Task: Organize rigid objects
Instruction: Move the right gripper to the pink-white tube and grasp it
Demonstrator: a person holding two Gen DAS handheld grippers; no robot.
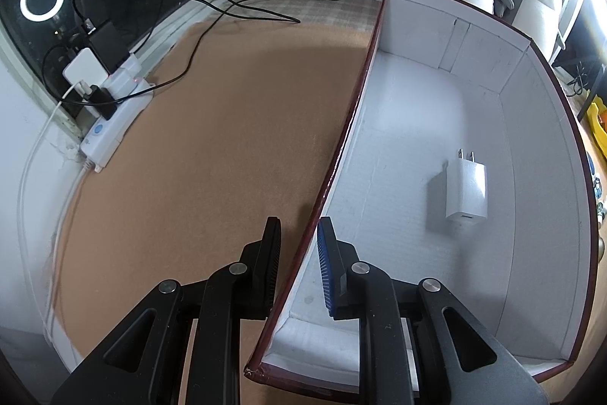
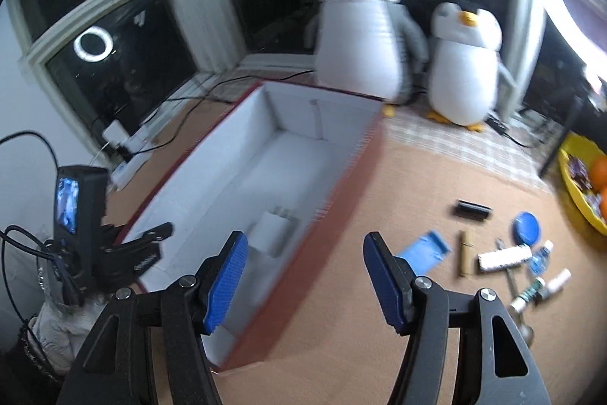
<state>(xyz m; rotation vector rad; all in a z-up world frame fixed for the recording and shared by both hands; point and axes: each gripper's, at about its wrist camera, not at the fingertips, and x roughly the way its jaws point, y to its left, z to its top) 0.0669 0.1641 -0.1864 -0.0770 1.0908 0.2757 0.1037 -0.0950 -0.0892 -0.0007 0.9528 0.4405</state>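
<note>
A red-edged box with a white inside [image 1: 413, 109] [image 2: 242, 173] lies on the brown table. In it rests a white plug charger [image 1: 466, 192] [image 2: 274, 228]. My left gripper [image 1: 299, 226] straddles the box's left wall near the front corner, one pad outside and one inside, shut on that wall. The right wrist view also shows this left gripper [image 2: 146, 253], held by a gloved hand. My right gripper [image 2: 305, 241] hovers over the box's right wall, open, with nothing between its blue pads. Several loose items lie on the table to its right: a blue flat piece [image 2: 426, 251], a black bar [image 2: 472, 210], a blue lid [image 2: 525, 228].
A wooden stick [image 2: 466, 253], a white roll [image 2: 504, 257], small bottles [image 2: 538, 260] and a spoon lie at the right. A yellow basket with oranges [image 2: 580, 185] stands at the far right. Two plush penguins [image 2: 360, 25] sit behind the box. A power strip with cables [image 1: 114, 124] lies by the window.
</note>
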